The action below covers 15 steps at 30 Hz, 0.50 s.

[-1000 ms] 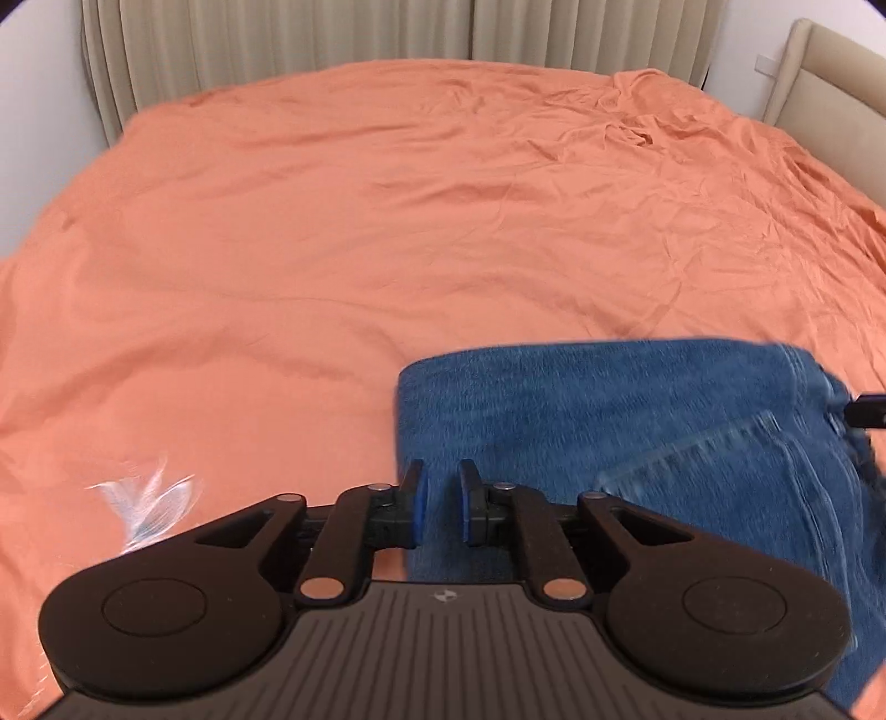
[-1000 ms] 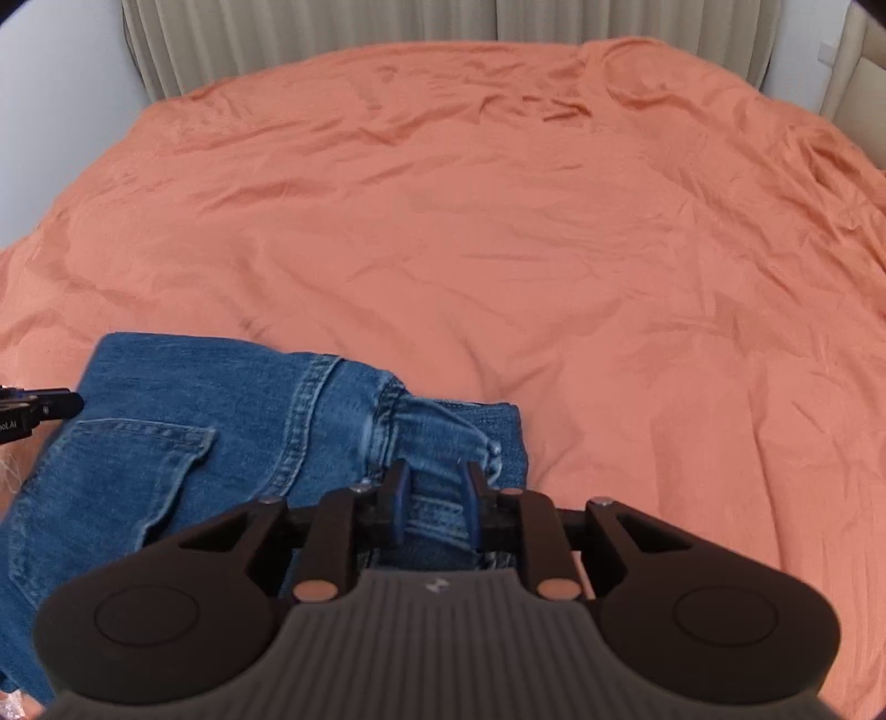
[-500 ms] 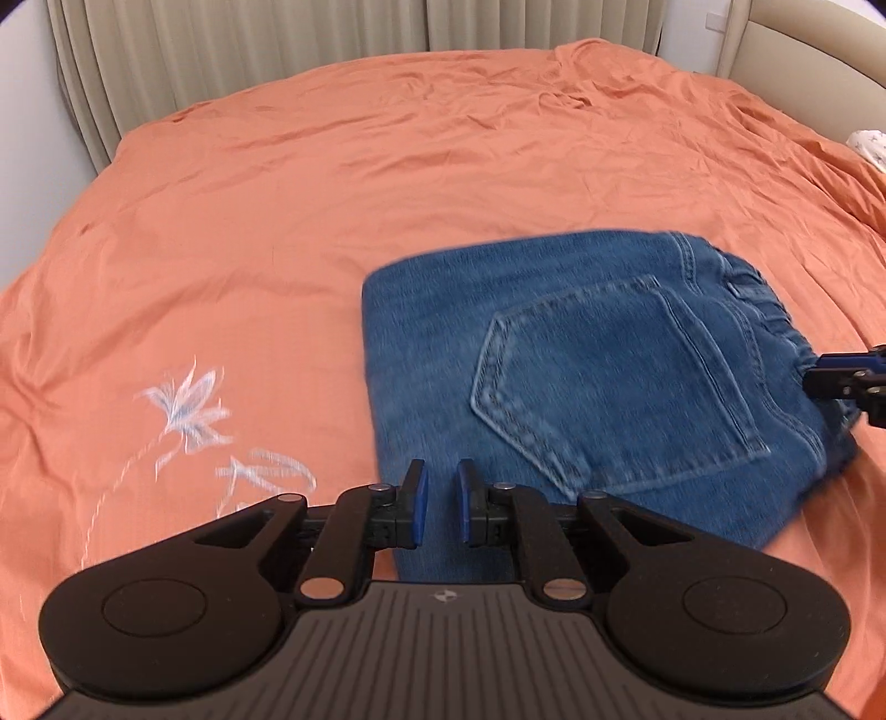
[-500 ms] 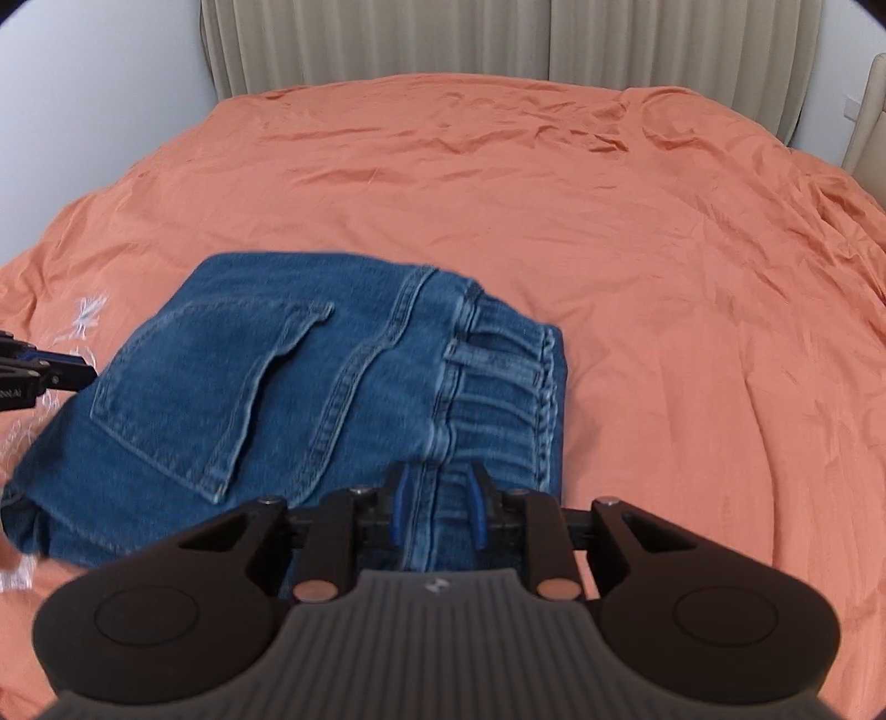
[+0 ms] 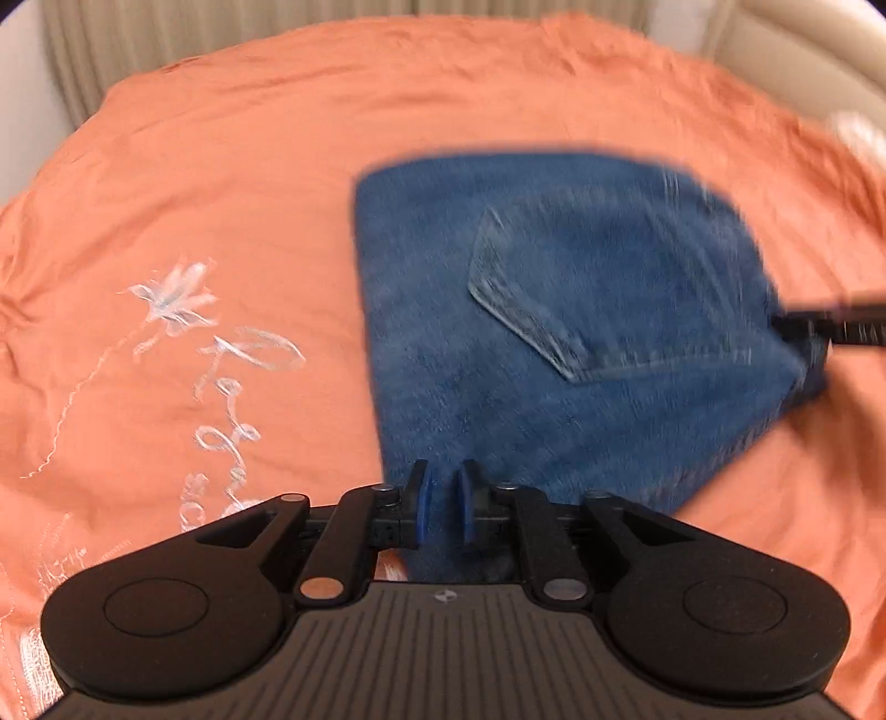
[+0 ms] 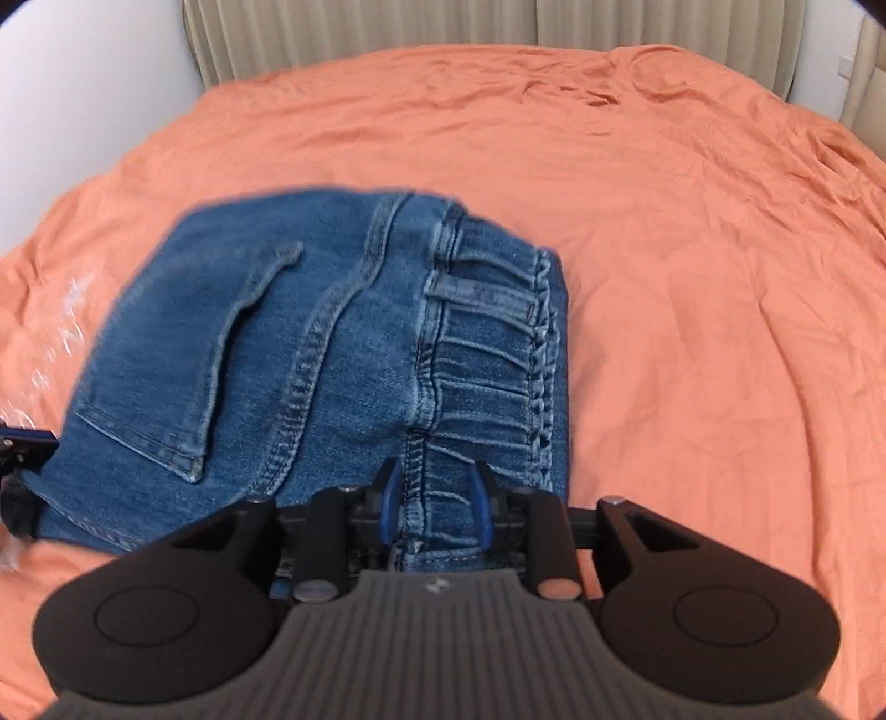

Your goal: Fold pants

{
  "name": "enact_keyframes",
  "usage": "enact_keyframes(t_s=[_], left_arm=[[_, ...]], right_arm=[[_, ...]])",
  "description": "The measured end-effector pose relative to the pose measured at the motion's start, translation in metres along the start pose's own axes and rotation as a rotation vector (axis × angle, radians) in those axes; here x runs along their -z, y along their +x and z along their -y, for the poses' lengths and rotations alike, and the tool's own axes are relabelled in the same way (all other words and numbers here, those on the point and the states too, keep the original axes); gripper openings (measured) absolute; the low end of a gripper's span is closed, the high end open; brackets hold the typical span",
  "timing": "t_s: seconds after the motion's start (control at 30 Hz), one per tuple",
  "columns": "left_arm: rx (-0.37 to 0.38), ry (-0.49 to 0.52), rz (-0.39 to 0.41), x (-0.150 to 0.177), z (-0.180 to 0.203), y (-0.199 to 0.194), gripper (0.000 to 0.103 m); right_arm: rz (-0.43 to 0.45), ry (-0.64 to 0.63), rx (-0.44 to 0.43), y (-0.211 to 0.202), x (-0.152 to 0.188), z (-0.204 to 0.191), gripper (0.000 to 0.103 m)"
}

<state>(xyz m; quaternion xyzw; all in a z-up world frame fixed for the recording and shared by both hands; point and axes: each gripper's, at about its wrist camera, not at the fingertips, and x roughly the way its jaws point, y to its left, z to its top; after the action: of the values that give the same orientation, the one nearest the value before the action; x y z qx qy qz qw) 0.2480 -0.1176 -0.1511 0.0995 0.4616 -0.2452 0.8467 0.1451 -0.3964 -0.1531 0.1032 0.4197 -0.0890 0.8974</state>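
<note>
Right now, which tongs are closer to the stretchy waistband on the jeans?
Right. The right tongs straddle the jeans' waistband; the left tongs sit at the opposite, folded edge.

Two fisheye views, each from a hand-held gripper, look steeply down and forward across a wrinkled orange bedspread (image 5: 232,183) toward pleated beige curtains (image 6: 443,27). Both sit close above folded blue denim pants (image 5: 554,310). The left view looks from the pants' plain folded end; the right view from their gathered waistband (image 6: 487,354). Both share the pants.
</note>
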Motion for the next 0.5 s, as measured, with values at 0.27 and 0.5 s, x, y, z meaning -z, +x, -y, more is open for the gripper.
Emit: enact_keyframes(t_s=[0.27,0.5], left_arm=[[0.24,-0.461,0.012,-0.02,-0.071,0.029,0.069],[0.415,-0.676,0.008,-0.003,-0.095,0.068,0.07]], right_arm=[[-0.013,0.282,-0.116,0.004,-0.011,0.064,0.062],[-0.055,0.447,-0.231,0.034,0.008,0.098,0.067]])
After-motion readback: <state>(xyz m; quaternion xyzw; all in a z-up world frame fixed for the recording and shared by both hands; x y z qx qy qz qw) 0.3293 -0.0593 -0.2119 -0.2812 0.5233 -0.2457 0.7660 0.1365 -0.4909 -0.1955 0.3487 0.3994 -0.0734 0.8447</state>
